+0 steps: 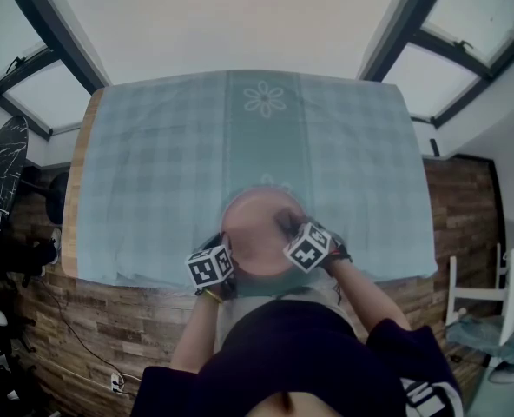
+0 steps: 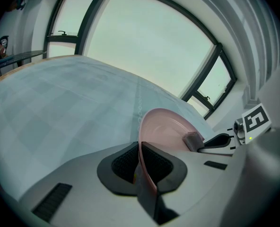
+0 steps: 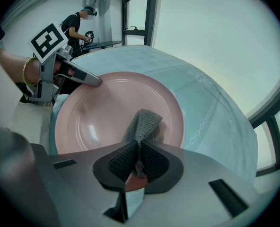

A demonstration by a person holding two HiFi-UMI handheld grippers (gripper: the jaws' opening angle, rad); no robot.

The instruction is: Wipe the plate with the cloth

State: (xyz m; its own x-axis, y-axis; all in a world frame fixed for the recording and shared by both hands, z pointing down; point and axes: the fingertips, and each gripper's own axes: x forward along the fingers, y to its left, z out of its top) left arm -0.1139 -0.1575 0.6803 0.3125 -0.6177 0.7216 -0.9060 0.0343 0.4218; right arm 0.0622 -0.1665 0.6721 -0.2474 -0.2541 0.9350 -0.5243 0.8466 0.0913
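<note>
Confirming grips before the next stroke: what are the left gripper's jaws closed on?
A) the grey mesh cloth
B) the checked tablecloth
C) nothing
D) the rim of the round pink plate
D: the left gripper view shows the left gripper pinching the rim of the round pink plate; the grey mesh cloth is in the right gripper.

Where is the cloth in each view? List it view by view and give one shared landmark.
Head view: cloth, a blurred dark patch on the right half of the plate.
Left gripper view: right of middle, a grey wad in the right gripper, over the plate.
Right gripper view: centre, pinched in the jaws, over the plate.
Shared landmark: the pink plate.
</note>
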